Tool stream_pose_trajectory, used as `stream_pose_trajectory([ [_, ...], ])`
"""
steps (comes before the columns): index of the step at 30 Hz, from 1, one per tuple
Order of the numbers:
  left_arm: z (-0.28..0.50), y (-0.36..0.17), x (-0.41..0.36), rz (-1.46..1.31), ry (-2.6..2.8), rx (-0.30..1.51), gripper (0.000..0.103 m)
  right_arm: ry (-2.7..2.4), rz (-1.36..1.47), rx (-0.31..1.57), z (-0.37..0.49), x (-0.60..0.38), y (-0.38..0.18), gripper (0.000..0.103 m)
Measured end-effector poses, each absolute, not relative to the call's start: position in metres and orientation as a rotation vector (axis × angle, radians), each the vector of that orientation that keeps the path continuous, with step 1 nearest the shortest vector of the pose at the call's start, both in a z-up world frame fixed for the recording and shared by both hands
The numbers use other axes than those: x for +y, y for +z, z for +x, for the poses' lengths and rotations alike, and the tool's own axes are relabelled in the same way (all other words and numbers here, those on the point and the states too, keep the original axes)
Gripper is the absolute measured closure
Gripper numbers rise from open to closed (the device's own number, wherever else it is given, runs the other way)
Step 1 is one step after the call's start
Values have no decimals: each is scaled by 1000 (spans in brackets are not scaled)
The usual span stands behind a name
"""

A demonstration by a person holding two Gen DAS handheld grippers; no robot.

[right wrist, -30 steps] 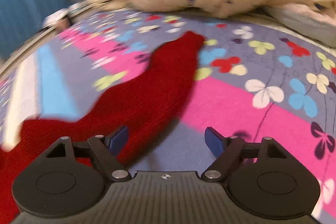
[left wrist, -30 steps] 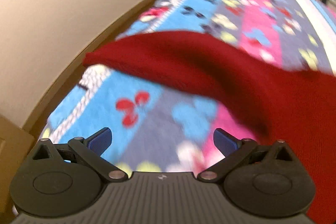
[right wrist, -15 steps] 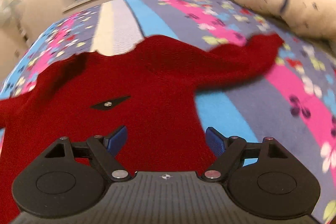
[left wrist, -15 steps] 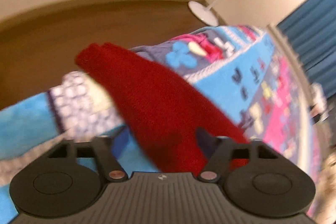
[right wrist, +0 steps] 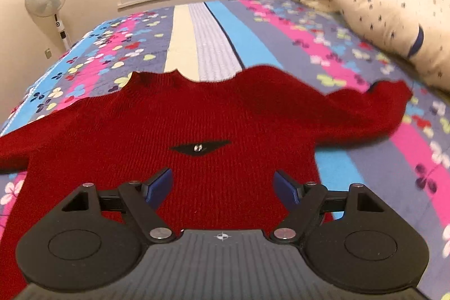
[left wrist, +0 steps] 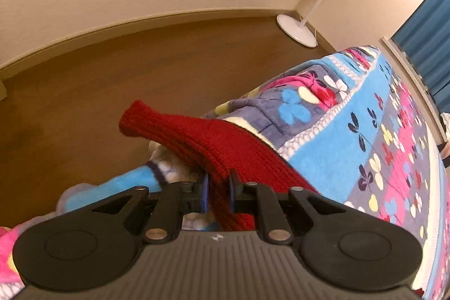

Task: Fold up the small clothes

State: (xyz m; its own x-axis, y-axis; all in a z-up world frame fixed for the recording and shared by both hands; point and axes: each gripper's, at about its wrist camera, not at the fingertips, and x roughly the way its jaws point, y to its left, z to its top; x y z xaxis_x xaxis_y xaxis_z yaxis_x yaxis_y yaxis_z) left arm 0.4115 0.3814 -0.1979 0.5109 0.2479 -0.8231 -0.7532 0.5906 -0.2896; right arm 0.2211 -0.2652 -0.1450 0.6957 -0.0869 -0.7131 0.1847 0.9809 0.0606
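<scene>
— Where's the red knit sweater point(right wrist: 219, 114)?

— Flat on the floral blanket point(right wrist: 351, 159), collar toward twelve o'clock, one sleeve point(right wrist: 374, 100) out at two o'clock near the pillow point(right wrist: 393, 18).

— The left gripper point(left wrist: 218, 189)?

— Pressed together on the other sleeve point(left wrist: 197, 137), whose cuff juts past the bed's edge toward ten o'clock.

— The right gripper point(right wrist: 223, 187)?

— Spread wide above the sweater's chest, gripping nothing.

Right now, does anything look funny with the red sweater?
Yes. One sleeve sticks out past the bed edge over the floor, pinched in the left gripper. The other sleeve lies rumpled instead of flat.
</scene>
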Motion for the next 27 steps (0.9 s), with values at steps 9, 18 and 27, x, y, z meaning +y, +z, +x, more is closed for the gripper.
stream_pose_trajectory([
  [9,459,-72,205,-332,360,580,88,-225,187,759,201,-311,-150,23],
  [18,397,-155,-103,75,-412,804,19,-254,188,749,187,-341,-153,23],
  [27,344,-183,13,45,-201,848,6,-153,315,757,226,-350,-165,23],
])
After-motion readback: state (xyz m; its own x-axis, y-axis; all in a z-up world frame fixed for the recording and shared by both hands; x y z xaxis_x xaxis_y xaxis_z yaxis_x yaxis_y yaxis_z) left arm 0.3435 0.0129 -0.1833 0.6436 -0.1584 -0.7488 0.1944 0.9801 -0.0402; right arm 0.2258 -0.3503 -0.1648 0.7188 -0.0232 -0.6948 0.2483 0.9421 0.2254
